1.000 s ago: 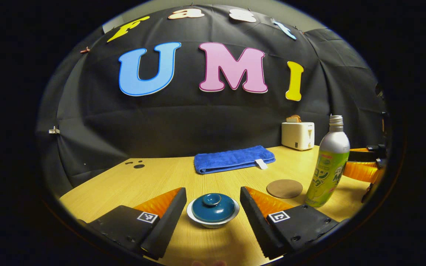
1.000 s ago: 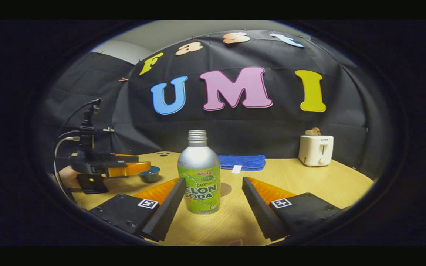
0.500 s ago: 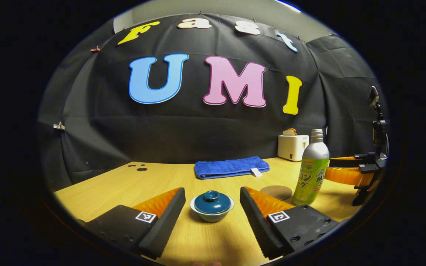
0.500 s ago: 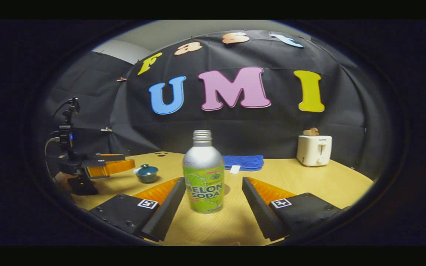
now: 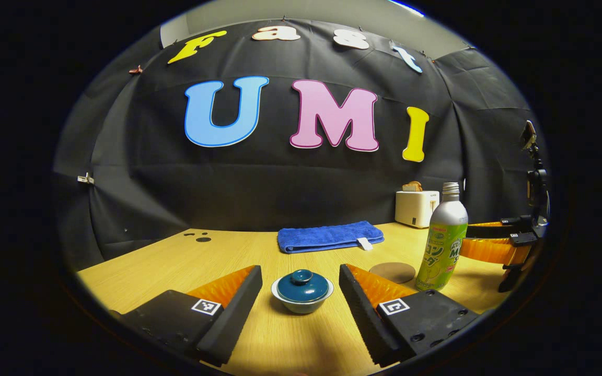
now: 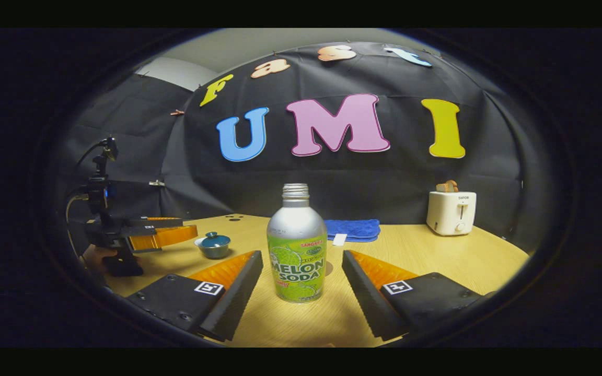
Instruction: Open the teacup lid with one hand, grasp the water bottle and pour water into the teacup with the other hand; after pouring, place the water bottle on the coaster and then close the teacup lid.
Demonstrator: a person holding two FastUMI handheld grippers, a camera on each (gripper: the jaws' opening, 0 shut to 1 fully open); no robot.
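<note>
**Both claws lined up, nothing gripped yet**

Your left gripper [image 5: 300, 313] has its fingers spread apart, and the teacup [image 5: 302, 303] sits on the table [image 5: 175, 261] straight ahead between them, untouched, its lid [image 5: 302, 285] still on with the knob up. Your right gripper [image 6: 302, 300] is likewise spread, with the water bottle [image 6: 297, 250] upright between its fingers, not yet pressed. The coaster [image 5: 392, 272] lies just beside the bottle. Reach down onto the knob first.
</note>
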